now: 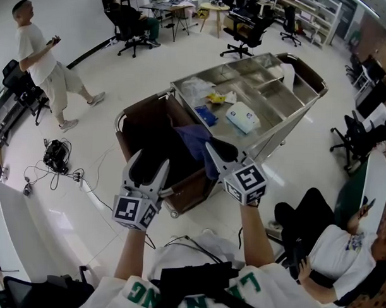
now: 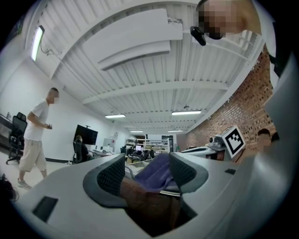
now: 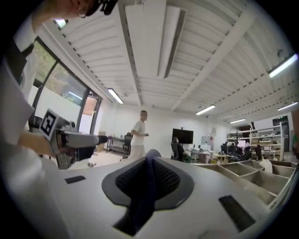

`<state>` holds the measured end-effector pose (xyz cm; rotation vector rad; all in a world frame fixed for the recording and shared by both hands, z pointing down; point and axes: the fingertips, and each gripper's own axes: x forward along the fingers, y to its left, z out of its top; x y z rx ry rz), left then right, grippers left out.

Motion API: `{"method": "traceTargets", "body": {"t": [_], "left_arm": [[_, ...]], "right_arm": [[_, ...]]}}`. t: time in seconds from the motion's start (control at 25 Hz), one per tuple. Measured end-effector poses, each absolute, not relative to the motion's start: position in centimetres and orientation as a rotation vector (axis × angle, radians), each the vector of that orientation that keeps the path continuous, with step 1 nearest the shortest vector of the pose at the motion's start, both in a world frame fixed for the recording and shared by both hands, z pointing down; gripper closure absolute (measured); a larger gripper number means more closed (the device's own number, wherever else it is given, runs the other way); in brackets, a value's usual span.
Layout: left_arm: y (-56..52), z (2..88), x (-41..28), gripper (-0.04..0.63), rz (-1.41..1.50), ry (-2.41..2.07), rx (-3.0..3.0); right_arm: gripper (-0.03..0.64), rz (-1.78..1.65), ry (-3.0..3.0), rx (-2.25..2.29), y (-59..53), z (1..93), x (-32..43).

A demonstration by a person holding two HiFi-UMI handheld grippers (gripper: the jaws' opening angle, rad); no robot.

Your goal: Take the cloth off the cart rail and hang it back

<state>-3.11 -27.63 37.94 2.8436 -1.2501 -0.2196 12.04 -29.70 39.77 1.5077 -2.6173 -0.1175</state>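
At far left a person (image 1: 41, 56) walks across the floor, well away from the work. The left gripper (image 1: 152, 160) hangs over the brown bin (image 1: 146, 126) at the cart's near end, jaws apart and pressing on nothing – its own view shows the bin's brown edge low in the gap and the cloth farther on. The cloth (image 1: 192, 139), blue-purple, is draped over that same end of the cart (image 1: 312, 91), between the bin and the steel tray, bunched in soft folds with a tail hanging down the side. Just right of it the right gripper (image 3: 147, 175) has its jaws shut on a fold of the cloth, a dark ridge of fabric pinched between the pads. The cloth looks light, limp and not at all fragile, so it should lift with little effort, but it will probably sag and swing from whatever point holds it and may slip if only a thin edge is caught. A thick fold near the top, as pinched now, seems the safer hold – and a second grip by the free gripper at another corner would likely keep it spread for hanging back.
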Motion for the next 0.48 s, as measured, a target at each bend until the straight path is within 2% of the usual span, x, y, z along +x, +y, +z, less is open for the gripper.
{"method": "traceTargets", "body": {"t": [0.24, 0.48], "left_arm": [[-28.1, 36.6, -6.1, 0.316, -0.290, -1.371, 2.850], [-28.1, 36.6, -8.0, 0.316, -0.286, -1.452, 2.810]], "right_arm": [[0.551, -0.300, -2.855, 1.563, -27.0, 32.5, 9.6], [0.551, -0.219, -2.920, 1.459, -26.7, 33.3, 7.1]]}}
